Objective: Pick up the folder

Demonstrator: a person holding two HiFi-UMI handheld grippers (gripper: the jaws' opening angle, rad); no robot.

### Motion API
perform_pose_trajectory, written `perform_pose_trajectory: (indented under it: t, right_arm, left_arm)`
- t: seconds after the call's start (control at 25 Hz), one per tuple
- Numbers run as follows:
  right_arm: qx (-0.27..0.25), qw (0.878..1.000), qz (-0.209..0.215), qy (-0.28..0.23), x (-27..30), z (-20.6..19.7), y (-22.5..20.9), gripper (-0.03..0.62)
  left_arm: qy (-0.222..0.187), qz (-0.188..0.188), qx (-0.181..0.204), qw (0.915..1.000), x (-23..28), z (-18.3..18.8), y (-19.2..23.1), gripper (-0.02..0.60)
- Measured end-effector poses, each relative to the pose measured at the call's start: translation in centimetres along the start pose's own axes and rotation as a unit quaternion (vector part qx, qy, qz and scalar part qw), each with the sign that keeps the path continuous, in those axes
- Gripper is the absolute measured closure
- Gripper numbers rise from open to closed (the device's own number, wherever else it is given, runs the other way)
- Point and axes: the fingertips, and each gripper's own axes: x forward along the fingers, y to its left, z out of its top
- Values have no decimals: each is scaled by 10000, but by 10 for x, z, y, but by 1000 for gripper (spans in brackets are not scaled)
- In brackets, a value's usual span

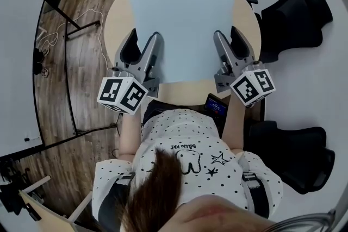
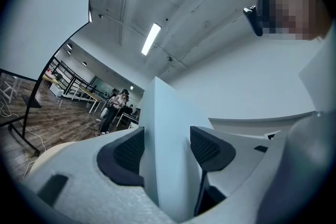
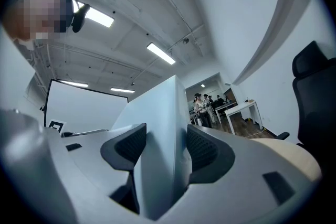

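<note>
The folder [image 1: 182, 19] is a large pale blue sheet held up over the round table, its near edge toward me. My left gripper [image 1: 144, 38] is shut on its near left part and my right gripper [image 1: 227, 34] is shut on its near right part. In the left gripper view the folder [image 2: 168, 113] rises edge-on between the dark pads of the left gripper [image 2: 168, 147]. The right gripper view shows the same: the folder [image 3: 163, 107] stands between the pads of the right gripper [image 3: 167, 149]. Both cameras look up at the ceiling lights.
The beige round table [image 1: 115, 16] lies under the folder. Two black office chairs stand to the right, one far [image 1: 296, 13] and one near [image 1: 293, 155]. A dark phone [image 1: 216, 106] rests at my lap. A white cable [image 1: 54, 35] trails on the wood floor at left. People [image 2: 113, 107] stand far off.
</note>
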Motion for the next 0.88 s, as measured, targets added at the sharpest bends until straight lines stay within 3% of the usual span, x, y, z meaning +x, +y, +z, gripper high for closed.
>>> perform_pose_trajectory:
  t: [0.88]
  right_arm:
    - [-138, 9997, -105, -155, 2, 9, 2, 360]
  left_arm:
    - [-52, -91, 37, 9999, 5, 8, 0, 308]
